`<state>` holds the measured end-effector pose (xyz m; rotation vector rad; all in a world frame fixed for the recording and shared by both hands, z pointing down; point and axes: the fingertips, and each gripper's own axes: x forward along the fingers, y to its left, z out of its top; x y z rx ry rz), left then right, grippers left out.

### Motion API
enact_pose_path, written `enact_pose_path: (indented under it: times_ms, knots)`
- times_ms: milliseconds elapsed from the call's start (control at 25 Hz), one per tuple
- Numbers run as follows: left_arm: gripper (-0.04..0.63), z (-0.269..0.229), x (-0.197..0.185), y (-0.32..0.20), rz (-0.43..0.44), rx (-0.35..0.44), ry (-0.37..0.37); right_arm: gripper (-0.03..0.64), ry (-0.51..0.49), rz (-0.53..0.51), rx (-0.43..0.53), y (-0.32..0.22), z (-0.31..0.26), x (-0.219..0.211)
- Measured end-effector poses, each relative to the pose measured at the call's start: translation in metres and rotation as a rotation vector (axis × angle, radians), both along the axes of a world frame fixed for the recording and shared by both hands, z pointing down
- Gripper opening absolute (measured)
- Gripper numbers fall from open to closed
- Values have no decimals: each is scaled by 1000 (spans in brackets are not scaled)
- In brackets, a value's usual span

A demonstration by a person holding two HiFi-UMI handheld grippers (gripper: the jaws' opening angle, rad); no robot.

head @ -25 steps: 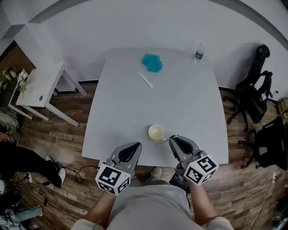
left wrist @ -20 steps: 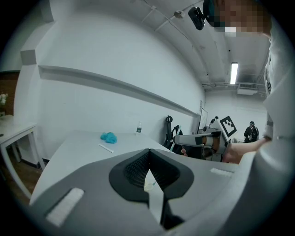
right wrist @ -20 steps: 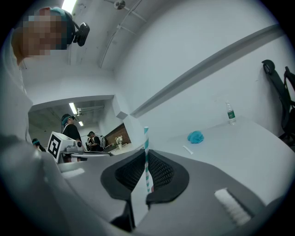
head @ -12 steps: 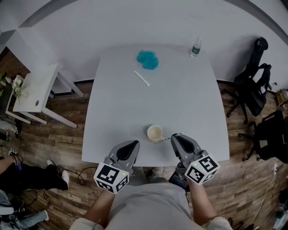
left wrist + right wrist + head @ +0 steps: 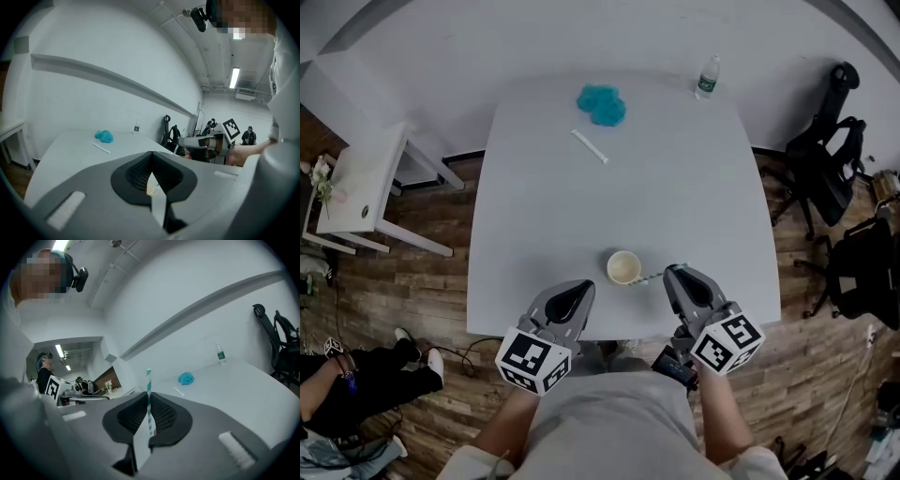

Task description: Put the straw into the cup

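Two grippers hung over the near edge of the white table [image 5: 694,178]. The right gripper [image 5: 675,272] pinched a teal-striped straw [image 5: 650,277], whose free end pointed at the cup [image 5: 624,267] close beside it. The left gripper [image 5: 584,286] was pressed together on nothing.

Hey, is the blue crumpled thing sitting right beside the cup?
No, the blue crumpled thing lies at the far end of the table, while the cup stands near its near edge.
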<state>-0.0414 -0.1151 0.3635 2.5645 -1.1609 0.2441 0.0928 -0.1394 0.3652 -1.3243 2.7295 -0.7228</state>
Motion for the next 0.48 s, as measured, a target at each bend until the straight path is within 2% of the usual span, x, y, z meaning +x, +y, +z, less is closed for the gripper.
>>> enact_pose_path:
  times_ms: [480]
  knots:
    - [18,14,-5,-15,23,-31,-3,28,14,15,-51,-17,23,-5]
